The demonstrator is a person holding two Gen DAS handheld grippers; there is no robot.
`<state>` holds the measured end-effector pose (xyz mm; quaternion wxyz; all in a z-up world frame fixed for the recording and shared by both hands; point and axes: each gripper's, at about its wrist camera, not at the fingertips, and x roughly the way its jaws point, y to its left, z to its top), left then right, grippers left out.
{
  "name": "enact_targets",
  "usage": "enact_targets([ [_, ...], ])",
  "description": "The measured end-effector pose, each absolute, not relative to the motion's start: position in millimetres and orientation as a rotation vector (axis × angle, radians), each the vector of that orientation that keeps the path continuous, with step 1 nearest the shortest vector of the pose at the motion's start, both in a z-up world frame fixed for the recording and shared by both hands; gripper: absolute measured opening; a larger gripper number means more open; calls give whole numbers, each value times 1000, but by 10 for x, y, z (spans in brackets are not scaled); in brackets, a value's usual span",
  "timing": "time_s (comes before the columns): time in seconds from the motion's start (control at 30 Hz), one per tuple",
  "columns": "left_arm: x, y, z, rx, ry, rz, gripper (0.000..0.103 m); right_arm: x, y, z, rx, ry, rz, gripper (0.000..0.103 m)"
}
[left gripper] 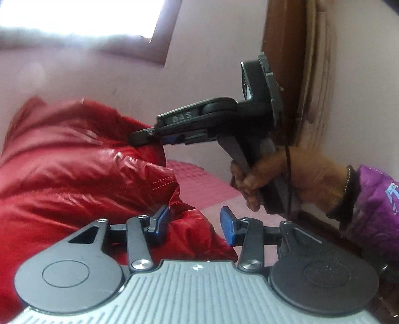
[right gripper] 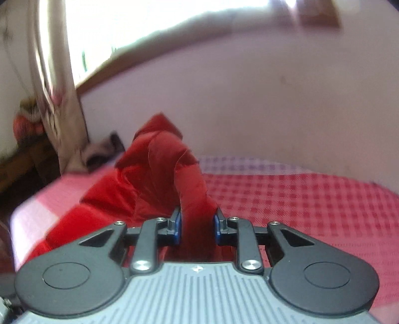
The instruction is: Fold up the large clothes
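Now we hold a red jacket (left gripper: 62, 174) lifted in a heap above the bed (right gripper: 311, 199), which wears a pink and red checked cover. Our right gripper (right gripper: 197, 225) has its jaws drawn narrow and clamped on a bunched fold of the shiny cloth, which rises as a ridge straight ahead of its blue pads (right gripper: 177, 224). From the left wrist view we see that same gripper (left gripper: 142, 137) from the side, biting the upper edge of the jacket, with our right hand (left gripper: 286, 174) round its handle and a purple sleeve (left gripper: 374, 204) behind. Our left gripper (left gripper: 195, 224) stands partly open; a corner of the jacket lies between its pads, yet they do not press on it. Behind are a pale wall (right gripper: 274, 99) and a window (left gripper: 87, 17).
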<state>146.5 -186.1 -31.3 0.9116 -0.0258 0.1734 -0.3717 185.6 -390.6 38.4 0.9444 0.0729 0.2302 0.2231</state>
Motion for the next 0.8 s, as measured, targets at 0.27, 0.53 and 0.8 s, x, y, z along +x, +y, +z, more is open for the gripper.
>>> enact_targets([
  [0.27, 1703, -1986, -450, -34, 401, -805, 57, 1918, -4054, 187, 155, 500, 425, 22],
  [0.53, 1917, -2059, -666, -36, 441, -833, 57, 1835, -4447, 147, 235, 552, 375, 23],
  [0.8, 2065, -2159, -758, -45, 455, -832, 57, 1500, -3876, 1102, -108, 322, 499, 25],
])
